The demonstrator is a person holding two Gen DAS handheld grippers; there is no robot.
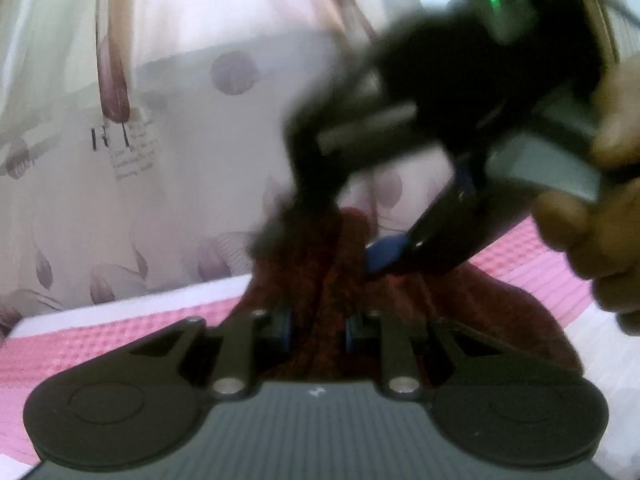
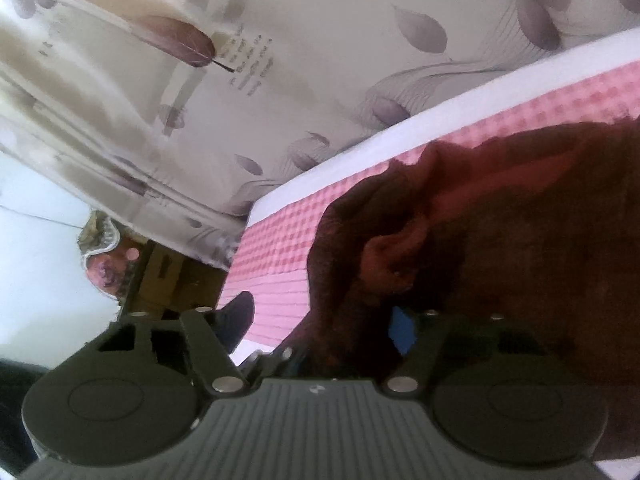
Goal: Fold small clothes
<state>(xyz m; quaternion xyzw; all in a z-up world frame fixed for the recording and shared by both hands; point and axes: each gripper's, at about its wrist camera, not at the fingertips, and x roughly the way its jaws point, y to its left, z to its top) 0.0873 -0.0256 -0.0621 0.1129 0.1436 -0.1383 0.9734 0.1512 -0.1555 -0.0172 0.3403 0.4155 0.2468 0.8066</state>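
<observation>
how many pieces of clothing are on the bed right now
1: a dark red garment bunched on the pink checked cover, pinched by the left gripper. Anything beneath it would be hidden.

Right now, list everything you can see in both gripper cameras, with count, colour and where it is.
small garment: one, dark red, bunched on the pink sheet, a fold rising between the two grippers
sheet: one, pink checked, covering the bed
bed edge: one, white, along the sheet's far side
curtain: one, pale with purple leaf and feather print, behind the bed
cardboard box: one, brown, below the curtain, beside the bed
left gripper: one, black with blue pads, shut on the garment fold
right gripper: one, black with blue pads, blurred, at the garment's raised top; grip unclear
hand: one, holding the right gripper
</observation>
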